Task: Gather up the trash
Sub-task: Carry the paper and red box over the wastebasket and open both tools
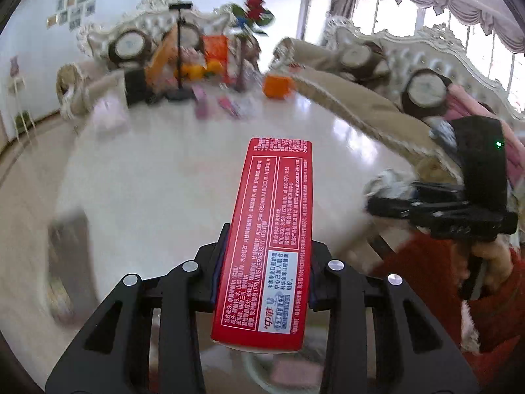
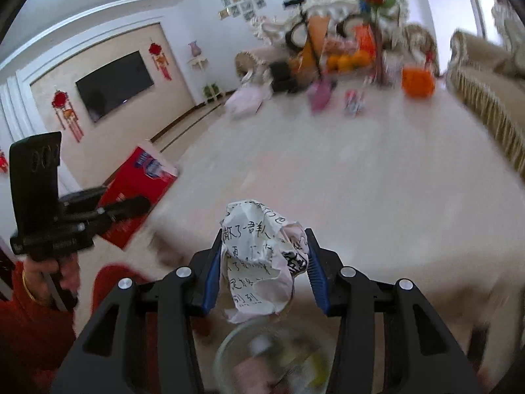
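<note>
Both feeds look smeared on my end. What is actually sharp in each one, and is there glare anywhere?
Left wrist view: the red box in the left tongs is sharp, its print readable; the table and sofas are smeared, with window glare on the tabletop. Right wrist view: the crumpled paper in the right tongs is crisp; the far clutter and the bowl below are blurred. Both bend straight lines at the edges.

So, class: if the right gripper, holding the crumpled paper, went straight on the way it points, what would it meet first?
Probably the bare white tabletop ahead of the crumpled paper; the blur leaves depth uncertain.
</note>
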Motion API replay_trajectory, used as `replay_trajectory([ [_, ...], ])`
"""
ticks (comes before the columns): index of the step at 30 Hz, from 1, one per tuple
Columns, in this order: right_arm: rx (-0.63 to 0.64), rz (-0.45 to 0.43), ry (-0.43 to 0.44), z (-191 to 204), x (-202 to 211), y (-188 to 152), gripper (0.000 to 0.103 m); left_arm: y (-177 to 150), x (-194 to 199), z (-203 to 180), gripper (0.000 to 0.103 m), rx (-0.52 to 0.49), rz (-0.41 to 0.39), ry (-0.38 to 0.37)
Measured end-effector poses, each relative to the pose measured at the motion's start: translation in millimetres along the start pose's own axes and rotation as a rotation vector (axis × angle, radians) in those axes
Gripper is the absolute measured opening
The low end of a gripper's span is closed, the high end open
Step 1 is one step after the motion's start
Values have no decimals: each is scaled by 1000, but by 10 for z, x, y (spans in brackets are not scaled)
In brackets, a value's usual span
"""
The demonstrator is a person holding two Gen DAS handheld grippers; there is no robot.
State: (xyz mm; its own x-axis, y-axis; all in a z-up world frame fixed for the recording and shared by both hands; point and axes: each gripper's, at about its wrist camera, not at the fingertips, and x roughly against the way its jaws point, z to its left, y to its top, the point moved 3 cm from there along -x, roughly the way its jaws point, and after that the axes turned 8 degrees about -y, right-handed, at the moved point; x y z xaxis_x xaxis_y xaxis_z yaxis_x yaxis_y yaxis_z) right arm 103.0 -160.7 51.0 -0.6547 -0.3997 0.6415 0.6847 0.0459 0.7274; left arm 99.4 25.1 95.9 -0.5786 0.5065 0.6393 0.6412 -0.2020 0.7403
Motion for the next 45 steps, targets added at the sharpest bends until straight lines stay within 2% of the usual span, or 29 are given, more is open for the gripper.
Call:
replay_trajectory([
  [3,0,99,-22,139,-222,-559,44,-569,-178,-186,37,59,59,-26],
  [8,-40,276,-83,42,-851,-1268,44,-1485,-977,-177,37,165,230,12],
  [10,-56,330,-90,-15,-1027,-1442,44,-1719,-1224,-122,37,237,288,-14],
  [12,-36,375,-117,-39,-1164,-1562,44,-1894,-1422,-107,37,213,349,11],
  [14,-33,412,-130,-41,-1263,-1664,45,-1977,-1526,-77,37,200,384,38],
  [16,-41,429,-135,-54,-1337,-1680,53,-2046,-1604,-27,40,243,412,23],
  [17,-33,432,-148,-55,-1371,-1667,57,-2066,-1646,-3,50,259,429,14],
  [18,-19,437,-166,-45,-1403,-1664,68,-2087,-1671,9,69,268,442,5],
  [19,-10,441,-183,-34,-1410,-1691,77,-2119,-1710,9,76,279,457,-5],
  [20,-1,445,-205,-32,-1424,-1701,77,-2133,-1728,27,79,283,465,-5],
  [27,-37,458,-248,-173,-1401,-1916,77,-2225,-1806,-13,79,297,497,-11],
  [38,-69,460,-259,-285,-1356,-1971,77,-2247,-1786,70,79,332,485,11],
  [41,-76,414,-246,-278,-1262,-1919,77,-2177,-1702,72,79,318,441,18],
  [45,-80,237,-175,-155,-827,-1642,77,-1906,-1391,24,79,265,331,35],
])
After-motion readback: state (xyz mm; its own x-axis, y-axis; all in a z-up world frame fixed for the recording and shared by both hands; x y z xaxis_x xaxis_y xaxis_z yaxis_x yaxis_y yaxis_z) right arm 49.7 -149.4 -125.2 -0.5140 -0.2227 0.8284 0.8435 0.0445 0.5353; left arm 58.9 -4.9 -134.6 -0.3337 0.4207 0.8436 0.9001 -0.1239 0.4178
